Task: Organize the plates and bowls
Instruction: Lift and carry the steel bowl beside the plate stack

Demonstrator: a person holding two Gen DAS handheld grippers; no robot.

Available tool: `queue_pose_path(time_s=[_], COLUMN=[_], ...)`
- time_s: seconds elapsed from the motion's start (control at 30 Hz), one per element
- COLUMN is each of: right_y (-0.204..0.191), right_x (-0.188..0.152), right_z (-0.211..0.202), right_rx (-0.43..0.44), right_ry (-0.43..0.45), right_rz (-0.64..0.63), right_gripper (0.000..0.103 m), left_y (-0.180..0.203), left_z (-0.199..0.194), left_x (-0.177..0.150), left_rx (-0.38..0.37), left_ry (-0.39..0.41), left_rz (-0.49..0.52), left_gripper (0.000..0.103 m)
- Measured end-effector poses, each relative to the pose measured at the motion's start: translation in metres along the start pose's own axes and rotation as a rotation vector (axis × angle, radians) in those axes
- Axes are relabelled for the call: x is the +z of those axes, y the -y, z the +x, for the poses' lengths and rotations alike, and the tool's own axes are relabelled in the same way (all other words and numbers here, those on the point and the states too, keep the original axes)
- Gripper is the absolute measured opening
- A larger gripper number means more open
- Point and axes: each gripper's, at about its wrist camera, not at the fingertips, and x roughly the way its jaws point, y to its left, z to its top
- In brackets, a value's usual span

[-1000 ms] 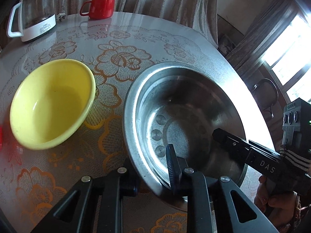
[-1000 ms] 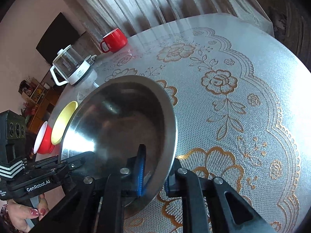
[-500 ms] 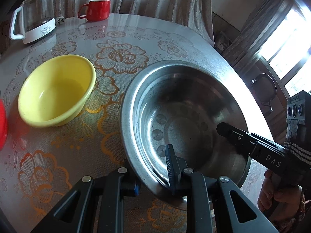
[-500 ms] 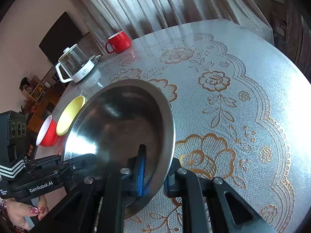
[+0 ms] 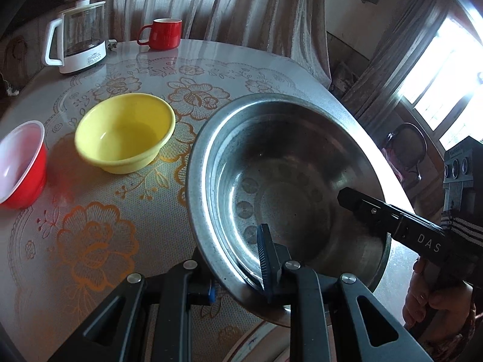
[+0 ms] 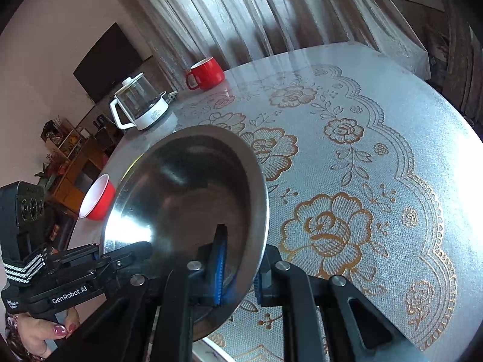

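A large steel basin (image 5: 286, 187) hangs tilted over the near side of the table, held by both grippers at its rim. My left gripper (image 5: 238, 277) is shut on the near rim, one finger inside and one outside. My right gripper (image 6: 241, 265) is shut on the basin (image 6: 181, 187) at its right rim, and it also shows in the left wrist view as a black finger (image 5: 362, 205) reaching inside. A yellow bowl (image 5: 125, 132) stands on the table left of the basin. Further left is a red bowl (image 5: 21, 166) with a white inside.
A glass kettle (image 5: 77, 39) and a red mug (image 5: 163, 34) stand at the far edge, before a curtain. The flowered tablecloth (image 6: 347, 181) stretches to the right of the basin. The table's near edge runs just under the grippers. A person's hand (image 6: 45, 331) holds the left gripper.
Both grippers have drawn back and up with the basin in them. The yellow bowl now lies further off, and the red bowl has come into the left wrist view.
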Motion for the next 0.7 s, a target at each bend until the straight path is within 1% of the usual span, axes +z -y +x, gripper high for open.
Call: queue_pose_path(time_s=[0.43,0.7], right_y=[-0.039,-0.065], right_x=[-0.026,-0.043], right_z=[-0.028,-0.046], right_rx=[0.048,0.07], right_ry=[0.019,0.039], right_rz=[-0.039,-0.058], right_gripper=[0.014,0.014], left_y=[-0.004,-0.014], left_z=[-0.051,-0.084], left_x=[-0.04,-0.069], left_rx=[0.041,0.037], left_ry=[0.071,0.116], left_rz=[-0.011,-0.041], left_gripper=[0.023,0.023])
